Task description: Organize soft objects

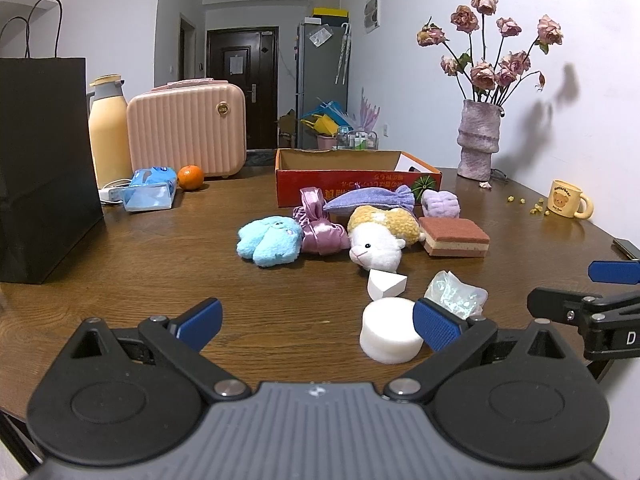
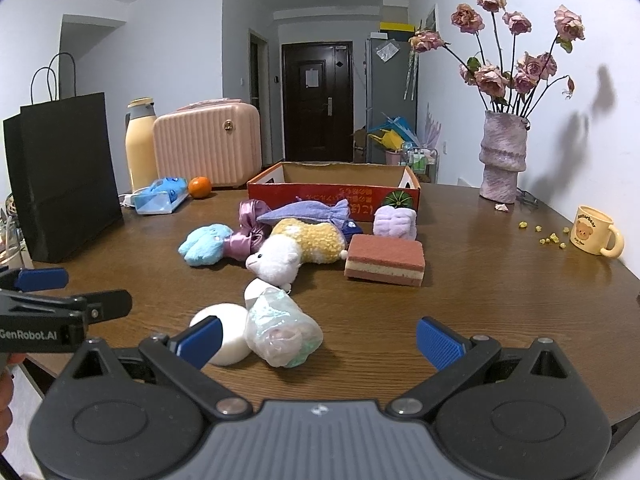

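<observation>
Both tongs stand spread and hold nothing: the left gripper (image 1: pixel 318 322) hovers low over the wooden table (image 1: pixel 160 280) at the bottom of its view, and the right gripper (image 2: pixel 318 340) does the same in its own.

Soft things crowd the centre of the frame before the red cardboard box (image 1: pixel 352 186). A lamb plush (image 1: pixel 380 240) lies with its long axis slanting from lower left to upper right, white head toward the camera. Behind it a purple fish-shaped cloth (image 1: pixel 368 200) lies left to right, tail to the right. Left of the lamb sit a pink satin bow (image 1: pixel 318 228) and a blue plush (image 1: pixel 270 242); right of it lies a layered sponge (image 1: pixel 456 236), long side across the frame.

Nearer, a white round sponge (image 1: pixel 390 334) stands just beside the left gripper's right fingertip, with a white wedge sponge (image 1: pixel 386 284) behind it and a clear crumpled packet (image 2: pixel 282 332) beside it.
</observation>
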